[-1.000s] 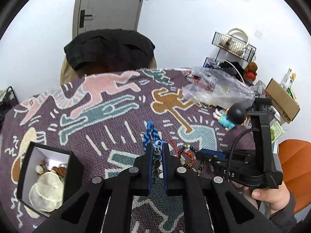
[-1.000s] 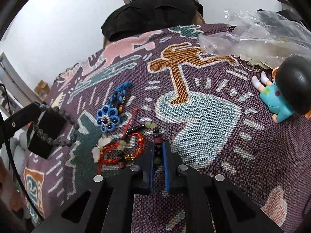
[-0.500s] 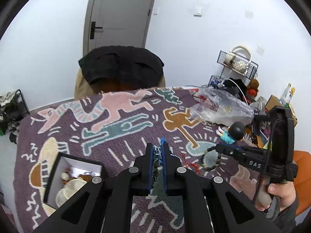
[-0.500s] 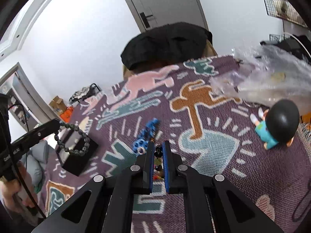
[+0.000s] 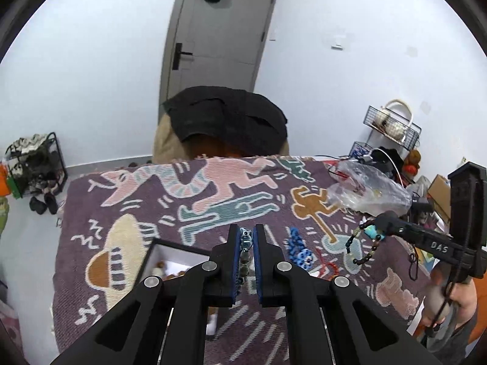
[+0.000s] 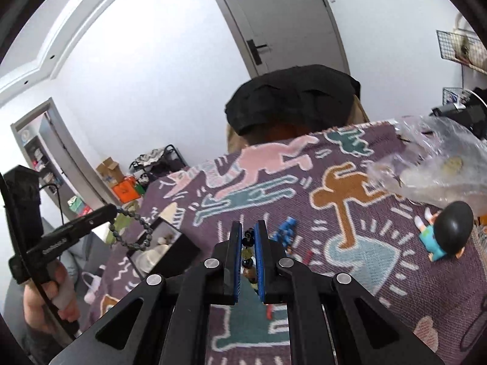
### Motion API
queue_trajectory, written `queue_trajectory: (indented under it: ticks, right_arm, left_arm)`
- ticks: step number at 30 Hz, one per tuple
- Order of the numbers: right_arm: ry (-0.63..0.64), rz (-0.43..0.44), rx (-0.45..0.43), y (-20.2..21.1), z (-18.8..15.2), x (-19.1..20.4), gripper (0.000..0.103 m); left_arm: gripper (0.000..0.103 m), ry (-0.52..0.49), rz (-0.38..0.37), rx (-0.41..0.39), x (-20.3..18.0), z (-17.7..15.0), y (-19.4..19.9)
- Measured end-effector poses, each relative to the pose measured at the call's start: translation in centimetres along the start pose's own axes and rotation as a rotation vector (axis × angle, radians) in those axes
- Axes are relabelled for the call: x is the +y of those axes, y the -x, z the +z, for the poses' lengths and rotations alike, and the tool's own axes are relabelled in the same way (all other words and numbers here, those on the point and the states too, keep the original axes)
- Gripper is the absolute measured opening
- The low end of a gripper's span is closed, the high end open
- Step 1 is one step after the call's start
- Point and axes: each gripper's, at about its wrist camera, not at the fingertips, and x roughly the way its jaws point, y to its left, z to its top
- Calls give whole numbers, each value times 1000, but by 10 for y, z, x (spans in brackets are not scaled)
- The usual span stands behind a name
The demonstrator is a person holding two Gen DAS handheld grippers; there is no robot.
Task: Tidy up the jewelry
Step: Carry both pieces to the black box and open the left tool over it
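Grey-beaded bracelet (image 6: 131, 231) is clamped in the left gripper (image 5: 245, 245); a mixed-colour bead bracelet (image 5: 366, 245) is pinched in the right gripper (image 6: 249, 245). Both have risen clear of the patterned cloth (image 5: 213, 200) over the last second. The open black box (image 6: 161, 248) sits below left. Judgement: both pickups are secure, with the box the likely destination. A blue flower piece (image 5: 299, 251) remains on the cloth.
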Motion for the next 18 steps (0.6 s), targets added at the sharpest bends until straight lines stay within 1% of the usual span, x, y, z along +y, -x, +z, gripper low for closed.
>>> queue_trajectory:
  ticks: [6,10,13,15,17,18]
  right_arm:
    - [36,25,7,-9,2,24,9]
    - [53,43,16,-19,3,38,9]
    - [59,57,25,-26,3,46,9]
    - [64,68,33,-33,3,53,9]
    - [72,79,41,-38,2,59,9]
    - [75,84,44,-41,2,62,9]
  left_arm:
    - [9,41,14,12,23,-8,-3]
    - [9,65,4,48,33,-16,-14]
    - [9,81,31,87,39,-21,-25]
    - [10,91,30,94,44,-24,-27]
    - [16,108,31,96,52,-27,-26]
    - [28,116,36,95,55,-28,-24]
